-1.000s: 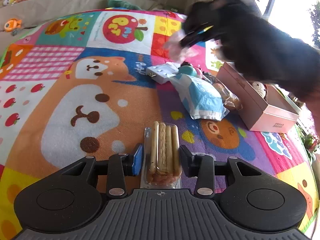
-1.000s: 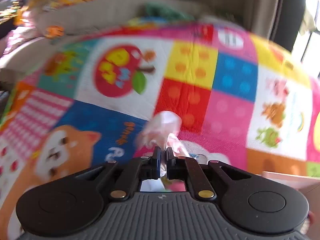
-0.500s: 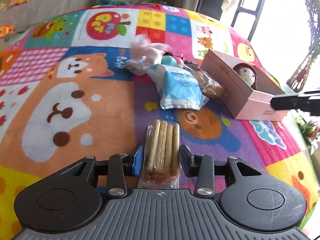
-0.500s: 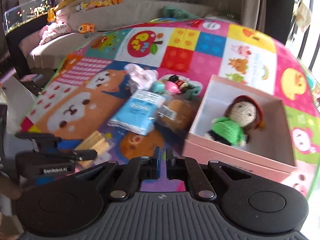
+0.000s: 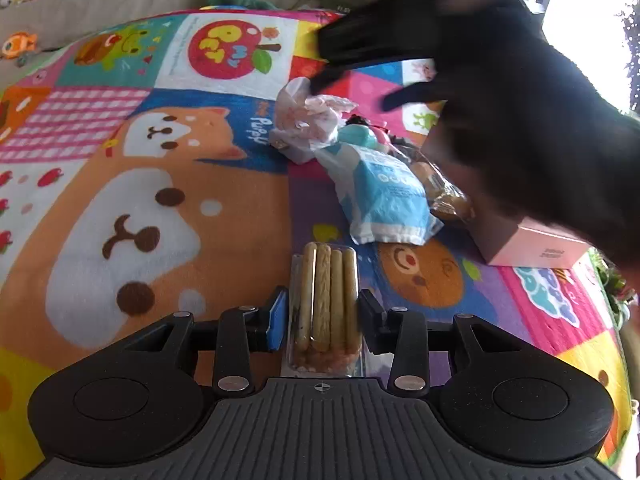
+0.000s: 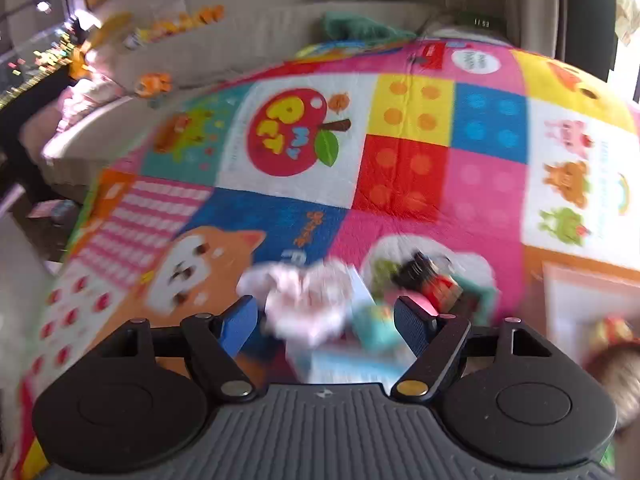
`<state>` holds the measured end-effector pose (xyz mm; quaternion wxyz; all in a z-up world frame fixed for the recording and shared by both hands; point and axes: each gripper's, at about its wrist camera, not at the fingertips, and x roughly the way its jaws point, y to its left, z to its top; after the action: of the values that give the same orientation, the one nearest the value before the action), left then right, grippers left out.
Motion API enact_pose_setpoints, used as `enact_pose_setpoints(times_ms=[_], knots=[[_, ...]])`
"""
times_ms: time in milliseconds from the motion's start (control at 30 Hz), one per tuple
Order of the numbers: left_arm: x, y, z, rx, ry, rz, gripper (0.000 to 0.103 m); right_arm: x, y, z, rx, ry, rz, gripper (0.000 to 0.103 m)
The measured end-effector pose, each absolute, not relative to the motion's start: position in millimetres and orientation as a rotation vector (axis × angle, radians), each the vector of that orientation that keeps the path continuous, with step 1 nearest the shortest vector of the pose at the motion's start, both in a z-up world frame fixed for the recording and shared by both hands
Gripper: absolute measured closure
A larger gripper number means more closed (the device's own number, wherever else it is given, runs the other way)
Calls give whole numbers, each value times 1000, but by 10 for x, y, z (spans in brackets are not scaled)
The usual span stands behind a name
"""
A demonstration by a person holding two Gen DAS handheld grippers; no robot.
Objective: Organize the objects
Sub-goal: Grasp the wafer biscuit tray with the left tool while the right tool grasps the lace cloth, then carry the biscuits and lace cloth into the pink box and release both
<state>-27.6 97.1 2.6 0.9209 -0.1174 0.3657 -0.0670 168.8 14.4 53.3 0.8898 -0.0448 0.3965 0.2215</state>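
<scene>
On the patchwork play mat (image 5: 168, 216), with the pink box (image 5: 536, 246) waiting at the right, the right tool (image 6: 326, 322), jaws just spread, straddles the crumpled pink bag (image 6: 304, 304), needing to close next, while the left tool (image 5: 322, 312) stays clenched on the biscuit-stick pack (image 5: 328, 300).

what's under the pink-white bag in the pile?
The bag lies on a white box, whose edge shows beneath it, beside the blue pouch. The rest of the box is covered. In the right wrist view the pile is too blurred to add more.
</scene>
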Motion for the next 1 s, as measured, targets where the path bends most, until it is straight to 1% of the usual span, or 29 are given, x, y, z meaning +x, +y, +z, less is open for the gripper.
enact_pose_setpoints(times_ms=[33, 67, 100, 133, 167, 200, 233, 367, 467, 567, 700, 733, 900, 1000], knots=[[-301, 981, 22, -247, 748, -144, 61, 1812, 263, 438, -108, 845, 452, 28], [-326, 990, 17, -252, 745, -151, 60, 1906, 357, 353, -124, 864, 434, 32], [-351, 995, 12, -253, 741, -158, 60, 1974, 429, 282, -141, 885, 418, 58], [-376, 999, 6, -251, 736, -165, 60, 2010, 474, 234, -161, 905, 413, 79], [-397, 1001, -1, -250, 729, -170, 60, 1986, 471, 247, -169, 895, 415, 79], [-415, 998, -10, -246, 722, -172, 60, 1915, 436, 306, -173, 863, 422, 82], [-424, 986, -15, -238, 716, -172, 60, 1818, 385, 385, -183, 829, 437, 83], [-416, 895, 9, -192, 726, -146, 60, 1231, -104, 798, -172, 747, 520, 83], [-420, 829, 22, -167, 737, -123, 60, 645, -584, 969, -186, 717, 568, 83], [-435, 766, 41, -120, 751, -112, 61, 88, -1070, 951, -209, 714, 559, 83], [-502, 658, 64, -42, 769, -103, 63, -488, -1620, 732, -246, 722, 456, 83], [-527, 634, 77, -40, 777, -113, 66, -599, -1745, 668, -240, 729, 428, 83], [-604, 437, 192, -46, 815, -219, 67, -956, -2227, 456, -149, 724, 344, 83], [-538, 290, 455, -99, 779, -280, 68, -1052, -2420, 436, -99, 675, 336, 83]])
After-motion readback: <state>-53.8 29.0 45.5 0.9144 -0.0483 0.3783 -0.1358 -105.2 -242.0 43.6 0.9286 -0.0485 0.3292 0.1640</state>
